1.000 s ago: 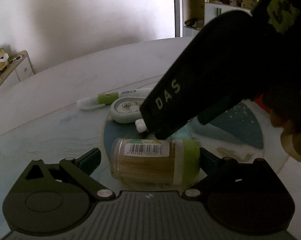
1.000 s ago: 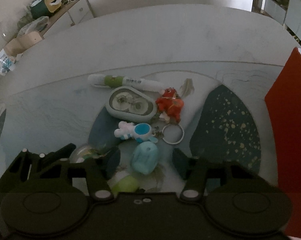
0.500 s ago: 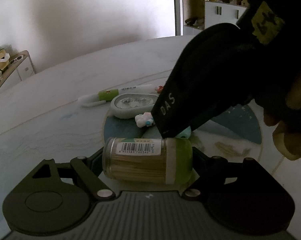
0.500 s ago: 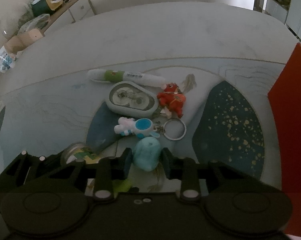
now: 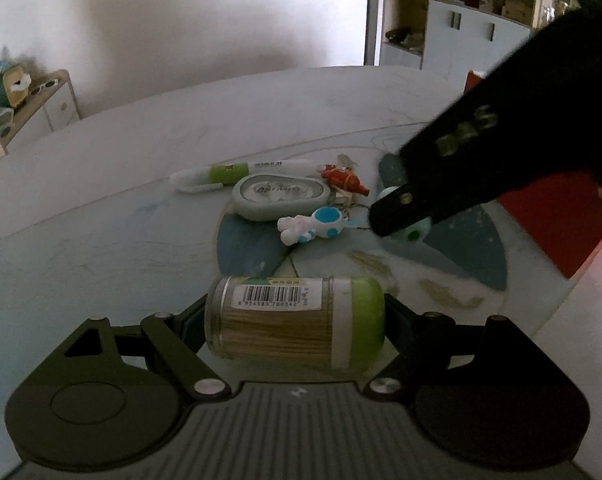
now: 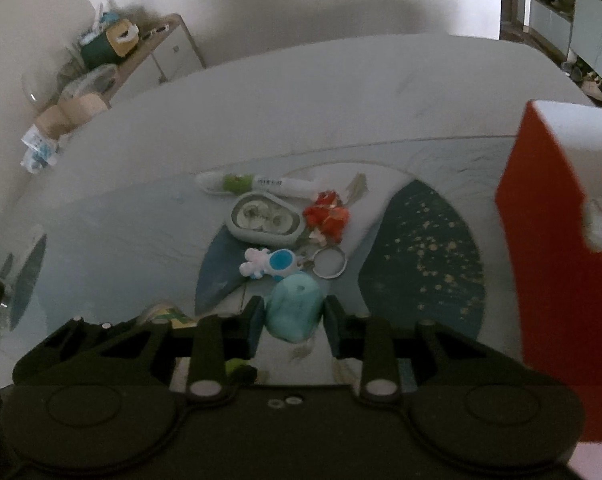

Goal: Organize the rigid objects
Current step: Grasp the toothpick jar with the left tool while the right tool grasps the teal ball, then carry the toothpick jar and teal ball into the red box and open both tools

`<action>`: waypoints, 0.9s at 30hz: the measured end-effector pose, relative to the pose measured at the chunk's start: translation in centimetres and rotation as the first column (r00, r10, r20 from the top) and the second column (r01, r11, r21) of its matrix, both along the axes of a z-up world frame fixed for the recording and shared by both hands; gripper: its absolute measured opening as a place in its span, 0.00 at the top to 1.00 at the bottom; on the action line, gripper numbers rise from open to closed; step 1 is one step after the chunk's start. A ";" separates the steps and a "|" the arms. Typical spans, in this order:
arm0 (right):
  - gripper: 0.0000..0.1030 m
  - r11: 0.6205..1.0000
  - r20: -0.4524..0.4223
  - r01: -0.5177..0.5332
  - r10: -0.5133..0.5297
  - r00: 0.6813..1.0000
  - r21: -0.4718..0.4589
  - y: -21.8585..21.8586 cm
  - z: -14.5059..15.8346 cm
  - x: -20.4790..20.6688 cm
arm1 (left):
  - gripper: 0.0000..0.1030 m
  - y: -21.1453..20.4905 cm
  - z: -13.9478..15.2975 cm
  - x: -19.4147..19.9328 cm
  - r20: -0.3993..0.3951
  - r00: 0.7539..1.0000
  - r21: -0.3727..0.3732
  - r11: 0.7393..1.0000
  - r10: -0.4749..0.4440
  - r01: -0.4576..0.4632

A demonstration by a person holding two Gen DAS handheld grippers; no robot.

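Both claws hold a thing above the patterned worktop (image 6: 141, 248).
The left claw (image 5: 295, 326) clamps a toothpick jar (image 5: 295, 326) lying sideways, green cap at 3 o'clock. The right claw (image 6: 293, 318) stands narrow, pinching a teal toy (image 6: 293, 312). Beyond it at 12 o'clock lie an astronaut keyring (image 6: 271, 263), a grey oval case (image 6: 265, 218), a red charm (image 6: 327, 216) and a white pen (image 6: 257, 183); a red box (image 6: 549, 260) stands at 3 o'clock.

plain white wall (image 5: 181, 20) filling upper frame | low wooden-topped white cabinet (image 6: 157, 56) sitting upper left | pale blue cupboard (image 5: 473, 40) standing upper right
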State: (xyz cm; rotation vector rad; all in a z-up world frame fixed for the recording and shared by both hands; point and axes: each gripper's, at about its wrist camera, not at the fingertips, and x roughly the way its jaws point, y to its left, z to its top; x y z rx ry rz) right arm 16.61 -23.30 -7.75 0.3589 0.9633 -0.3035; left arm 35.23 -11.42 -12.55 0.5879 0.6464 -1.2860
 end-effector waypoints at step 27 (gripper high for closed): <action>0.70 1.000 0.112 -0.016 0.017 0.994 -0.005 -8.8 7.9 -10.9 | 0.16 -3.0 10.7 -10.3 -0.025 0.997 -0.018 0.997 -0.075 0.075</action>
